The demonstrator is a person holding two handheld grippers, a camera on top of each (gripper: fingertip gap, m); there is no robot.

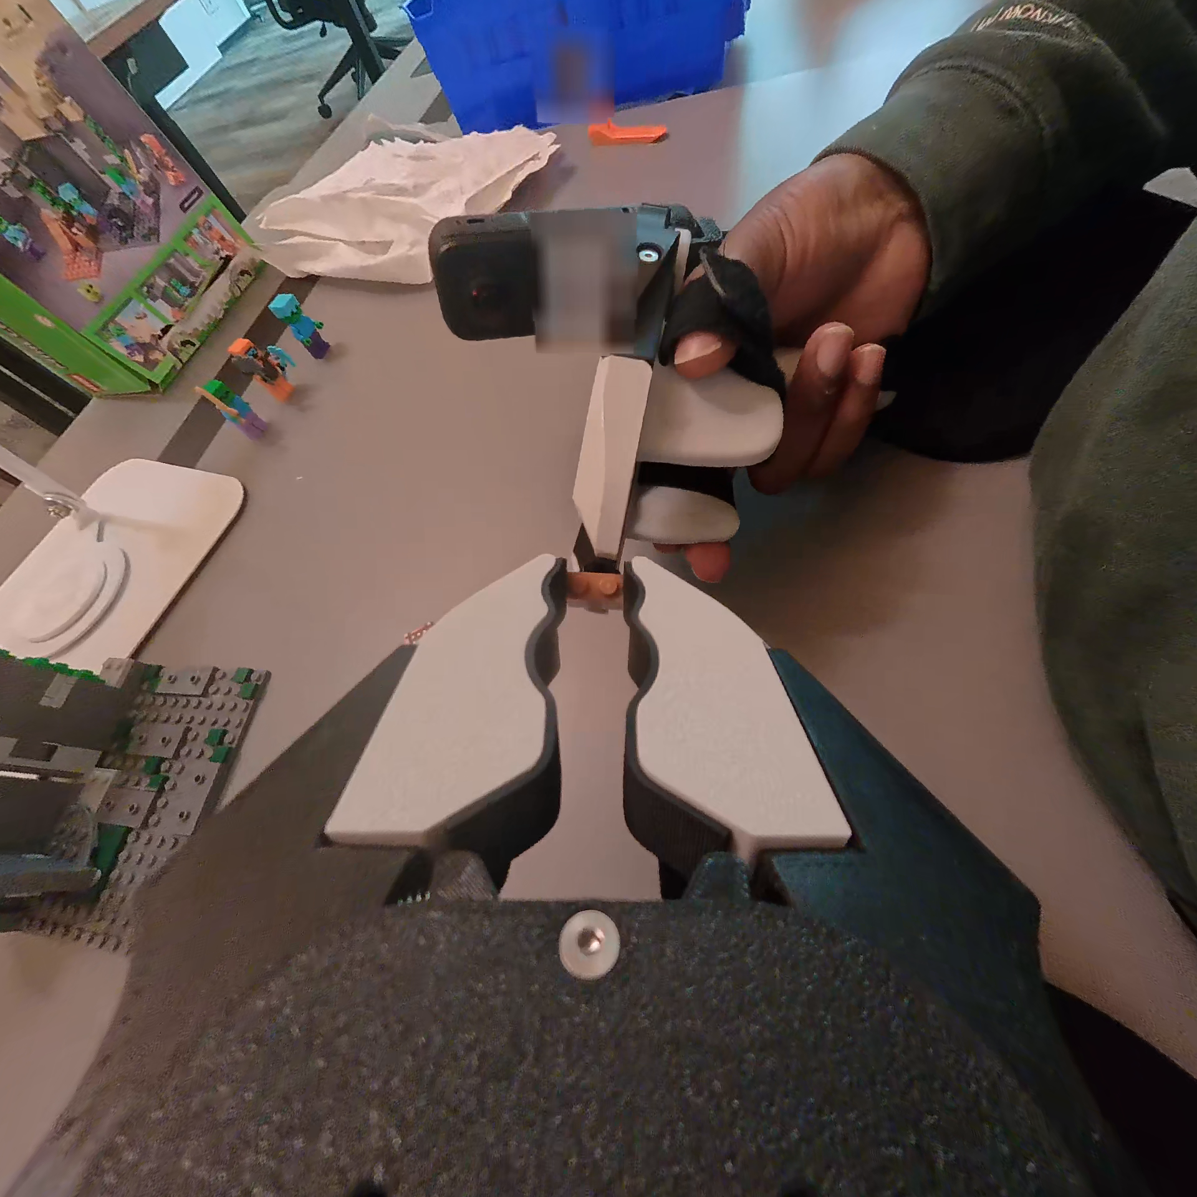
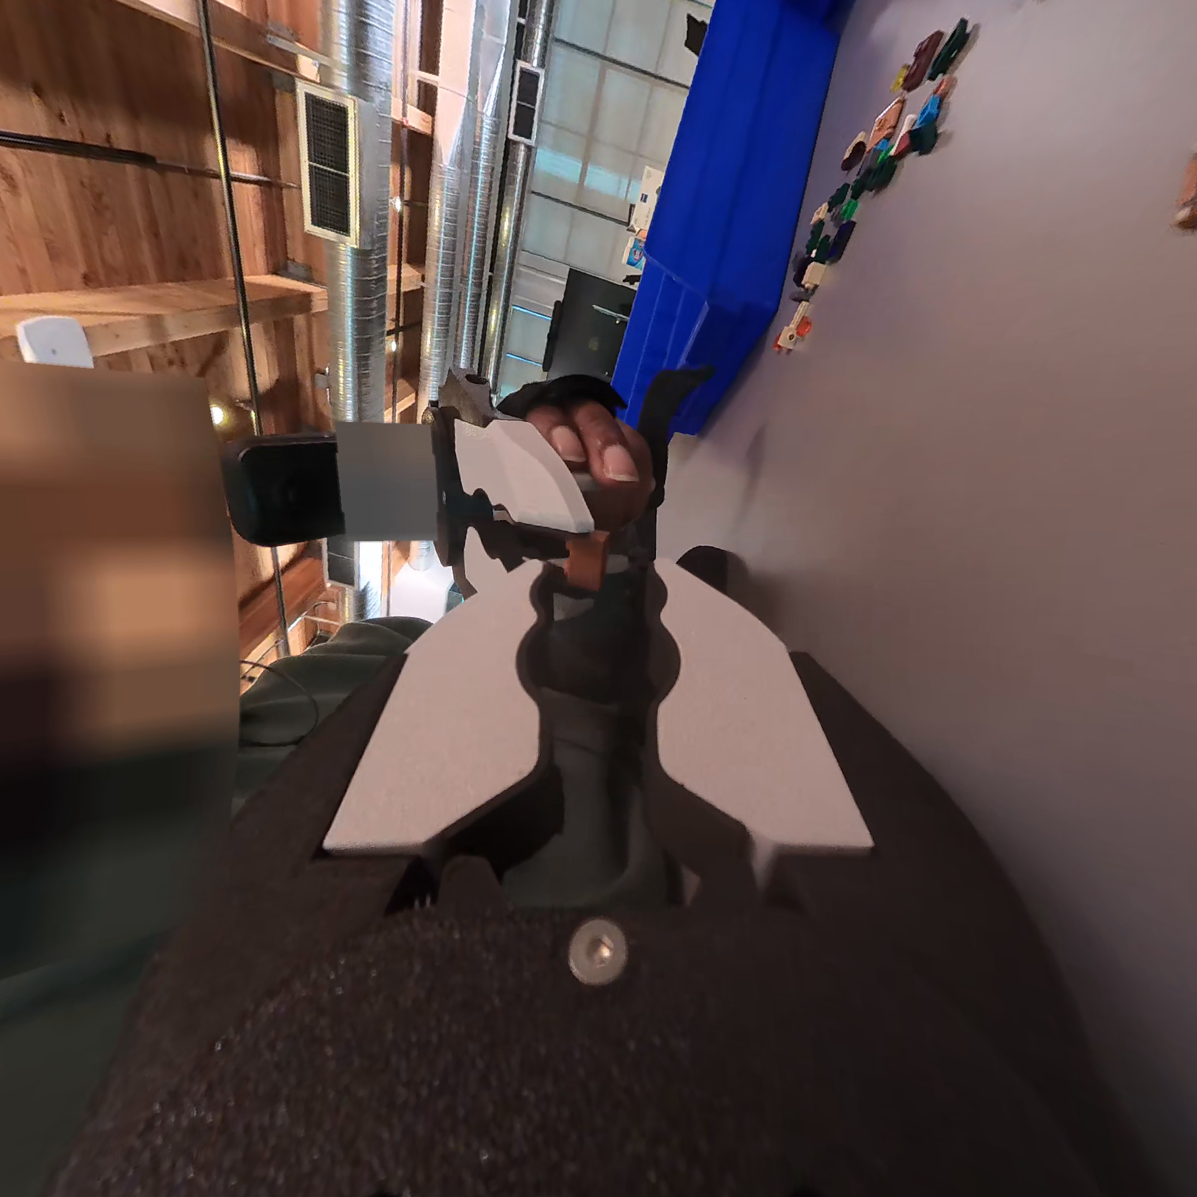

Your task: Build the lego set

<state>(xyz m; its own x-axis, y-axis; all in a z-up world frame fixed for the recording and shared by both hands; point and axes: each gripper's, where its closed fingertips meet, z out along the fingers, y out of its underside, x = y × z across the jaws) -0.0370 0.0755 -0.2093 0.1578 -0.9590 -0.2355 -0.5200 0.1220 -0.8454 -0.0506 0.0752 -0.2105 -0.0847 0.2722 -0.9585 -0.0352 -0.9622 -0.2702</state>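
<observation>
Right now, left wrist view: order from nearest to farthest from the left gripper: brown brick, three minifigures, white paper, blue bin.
1. brown brick: between the left gripper fingertips.
2. three minifigures: standing on the table, ahead to the left.
3. white paper: crumpled, beyond the figures.
4. blue bin: at the table's far edge.

Ahead of you, a crumpled white cloth lies on the grey table. Behind it stands a blue bin. A white lamp base rests at your left.
</observation>
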